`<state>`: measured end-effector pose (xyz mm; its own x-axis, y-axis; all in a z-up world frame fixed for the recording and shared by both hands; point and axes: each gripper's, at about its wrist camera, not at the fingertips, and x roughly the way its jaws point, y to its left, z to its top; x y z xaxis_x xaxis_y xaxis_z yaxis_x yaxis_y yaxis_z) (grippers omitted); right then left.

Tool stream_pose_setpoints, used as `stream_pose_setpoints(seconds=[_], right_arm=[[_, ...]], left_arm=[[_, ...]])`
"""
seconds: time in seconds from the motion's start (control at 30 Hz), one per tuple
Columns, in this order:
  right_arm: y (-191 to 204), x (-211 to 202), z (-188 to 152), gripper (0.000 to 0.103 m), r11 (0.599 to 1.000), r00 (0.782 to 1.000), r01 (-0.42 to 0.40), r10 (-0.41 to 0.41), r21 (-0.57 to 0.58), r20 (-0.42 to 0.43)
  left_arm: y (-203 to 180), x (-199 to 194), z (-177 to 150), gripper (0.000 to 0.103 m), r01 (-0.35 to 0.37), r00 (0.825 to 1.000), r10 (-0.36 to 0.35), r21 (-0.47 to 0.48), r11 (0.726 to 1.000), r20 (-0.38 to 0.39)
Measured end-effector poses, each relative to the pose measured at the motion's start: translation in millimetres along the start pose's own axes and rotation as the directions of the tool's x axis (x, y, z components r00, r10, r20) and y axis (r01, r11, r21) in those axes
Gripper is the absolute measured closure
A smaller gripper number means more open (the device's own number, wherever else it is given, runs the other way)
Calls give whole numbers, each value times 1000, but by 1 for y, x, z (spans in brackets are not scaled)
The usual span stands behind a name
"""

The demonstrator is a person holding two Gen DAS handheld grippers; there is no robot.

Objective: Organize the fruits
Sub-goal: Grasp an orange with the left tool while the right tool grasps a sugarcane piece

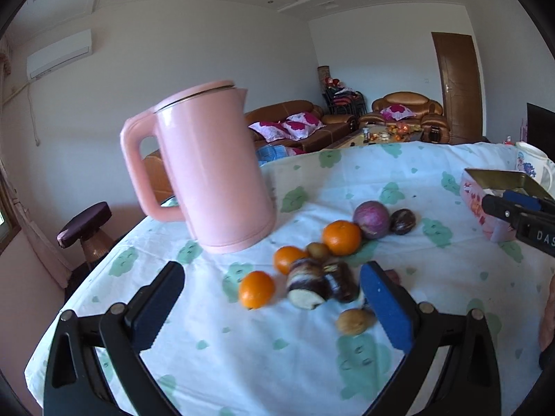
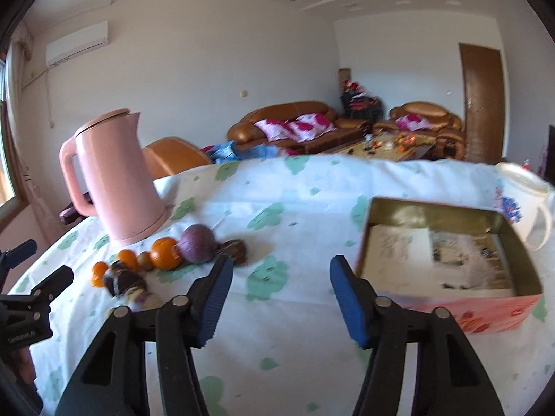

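the left gripper is hovering low in its frame with jaws standing wide, nothing between them; small round orange tangerines, a purple round fruit and dark brown pieces are lying clustered mid-frame on the white, green-patterned tabletop, beside a tall pink plastic kettle. the right gripper is holding its jaws apart and empty, just left of the open pink rectangular tin box at lower right.

I see the fruits clustered at centre frame in my left view: three oranges, a round purple fruit touching a dark brown one, and two small brownish fruits. The open tin box sits at right, lined with paper.
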<state>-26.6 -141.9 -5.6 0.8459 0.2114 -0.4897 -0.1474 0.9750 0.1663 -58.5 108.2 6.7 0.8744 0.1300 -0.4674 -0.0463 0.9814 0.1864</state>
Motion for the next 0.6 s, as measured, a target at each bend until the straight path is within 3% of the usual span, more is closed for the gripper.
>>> stream_pose_setpoints(seconds=[0.1,0.3,0.33,0.4,0.47,0.53,0.6], right_arm=[[28,7,-9,45,990,987,-136,134,-22,-92],[86,32,-19,45,946,922,-319,295,-58,-249],[92,37,-19,45,942,913,-332,306,-56,-268],[102,44,-17,45,955,924,-288,256,-76,-282],[105,52,-16,45,957,920,-283,254,-60,-297],[106,60,-15,45,957,911,-290,267,-29,-314],[109,67,-16,45,969,918,-245,219,-36,-331]], left_arm=[[40,3,-11,0,-8,999,6,-50,999,-51],[69,20,-24,3,-32,991,24,-60,998,-130],[71,22,-25,3,-26,990,17,-62,998,-142],[72,27,-26,6,-3,988,-8,-70,998,-155],[71,31,-25,14,10,986,-20,-64,998,-165],[68,35,-23,15,22,986,-31,-56,998,-164],[65,37,-19,15,37,986,-45,-52,998,-162]])
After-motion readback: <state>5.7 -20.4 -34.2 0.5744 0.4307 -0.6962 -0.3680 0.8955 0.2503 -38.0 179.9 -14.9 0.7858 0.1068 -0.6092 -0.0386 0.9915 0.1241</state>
